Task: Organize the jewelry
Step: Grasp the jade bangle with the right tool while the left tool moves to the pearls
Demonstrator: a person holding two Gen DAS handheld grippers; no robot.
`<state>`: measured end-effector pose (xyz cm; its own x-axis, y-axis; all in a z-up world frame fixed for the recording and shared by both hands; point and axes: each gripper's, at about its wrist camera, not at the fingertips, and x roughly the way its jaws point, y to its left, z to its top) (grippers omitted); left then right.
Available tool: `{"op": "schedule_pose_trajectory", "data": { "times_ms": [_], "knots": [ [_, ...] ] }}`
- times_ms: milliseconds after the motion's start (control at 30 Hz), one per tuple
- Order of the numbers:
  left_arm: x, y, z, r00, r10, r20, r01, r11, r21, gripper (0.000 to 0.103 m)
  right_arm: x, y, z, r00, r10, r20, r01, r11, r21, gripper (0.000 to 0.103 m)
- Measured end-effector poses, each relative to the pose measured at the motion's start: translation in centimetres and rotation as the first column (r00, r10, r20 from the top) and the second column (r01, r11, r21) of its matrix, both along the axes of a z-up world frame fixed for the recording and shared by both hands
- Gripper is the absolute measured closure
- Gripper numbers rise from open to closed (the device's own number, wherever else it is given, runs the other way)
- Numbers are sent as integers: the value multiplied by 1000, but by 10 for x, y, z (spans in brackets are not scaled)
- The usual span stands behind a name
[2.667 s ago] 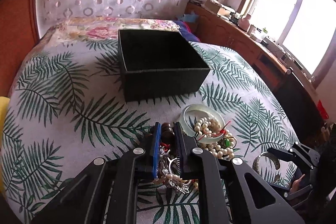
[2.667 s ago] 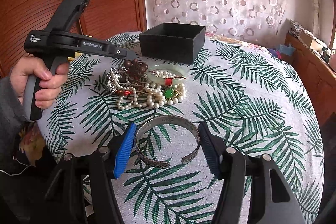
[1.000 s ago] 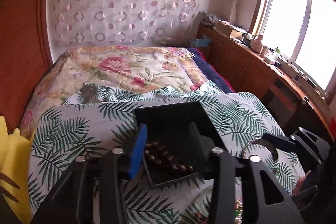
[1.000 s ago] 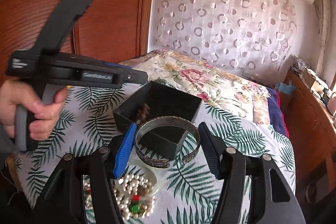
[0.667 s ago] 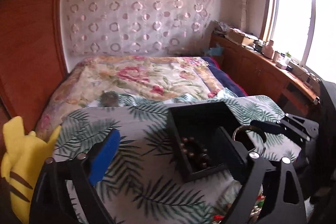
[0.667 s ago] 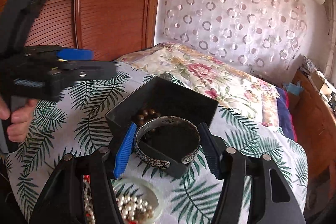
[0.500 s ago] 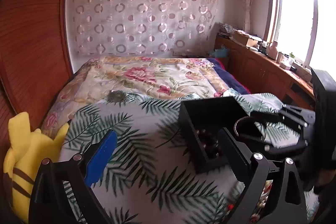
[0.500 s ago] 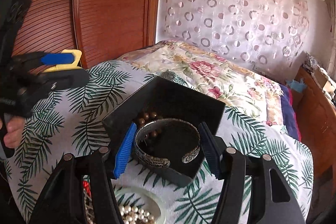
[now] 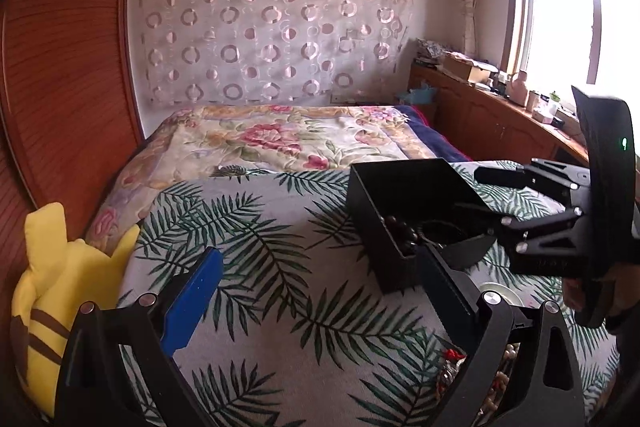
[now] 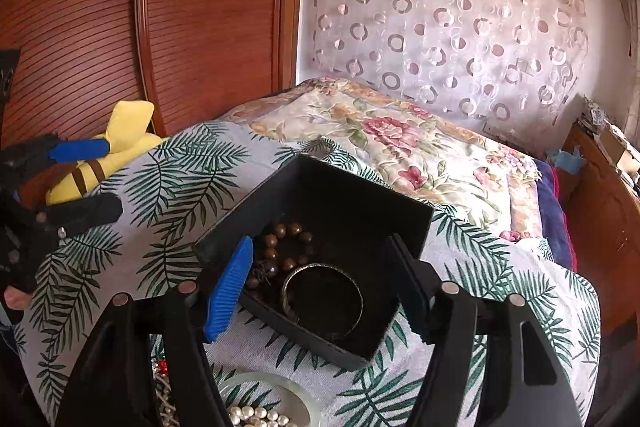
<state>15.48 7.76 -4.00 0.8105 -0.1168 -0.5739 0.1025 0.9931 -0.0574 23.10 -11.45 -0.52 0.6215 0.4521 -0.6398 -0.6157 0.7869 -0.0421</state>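
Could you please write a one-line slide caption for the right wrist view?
Right gripper, jaws open, above the black box holding the silver cuff and brown bead bracelet.

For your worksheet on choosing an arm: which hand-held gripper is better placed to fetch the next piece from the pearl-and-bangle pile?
Probably the right hand-held gripper: open and empty above the square black box, with the white pearl strand and pale green bangle directly beneath it. The left hand-held gripper, also open, points away over bare cloth.

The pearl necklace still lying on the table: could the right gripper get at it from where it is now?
Probably yes. The right gripper is open and empty above the black box, and the pearl necklace lies uncovered just below it, nothing between them.
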Motion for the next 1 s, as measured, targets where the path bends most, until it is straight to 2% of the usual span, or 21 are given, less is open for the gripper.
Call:
{"op": "schedule_pose_trajectory", "data": {
  "times_ms": [233, 433, 500, 633, 1000],
  "knots": [
    [-23, -10, -8, 999, -37, 3, 37, 999, 3, 10, -39, -31, 11, 1000, 20, -6, -19, 999, 51, 32],
    [-41, -17, -19, 998, -62, -13, 62, 998, -22, 10, -67, -41, -9, 996, 52, -78, -50, 998, 23, 32],
    [-49, -19, -22, 998, -64, -19, 64, 998, -23, 10, -70, -42, -16, 992, 58, -115, -55, 998, 23, 32],
    [-60, -22, -31, 997, -66, -38, 66, 998, -23, 10, -74, -40, -28, 987, 66, -150, -65, 998, 10, 21],
    [-74, -14, -47, 994, -43, -98, 40, 999, -34, 10, -55, -24, -57, 958, 43, -283, -46, 999, -6, 21]
  ]
}}
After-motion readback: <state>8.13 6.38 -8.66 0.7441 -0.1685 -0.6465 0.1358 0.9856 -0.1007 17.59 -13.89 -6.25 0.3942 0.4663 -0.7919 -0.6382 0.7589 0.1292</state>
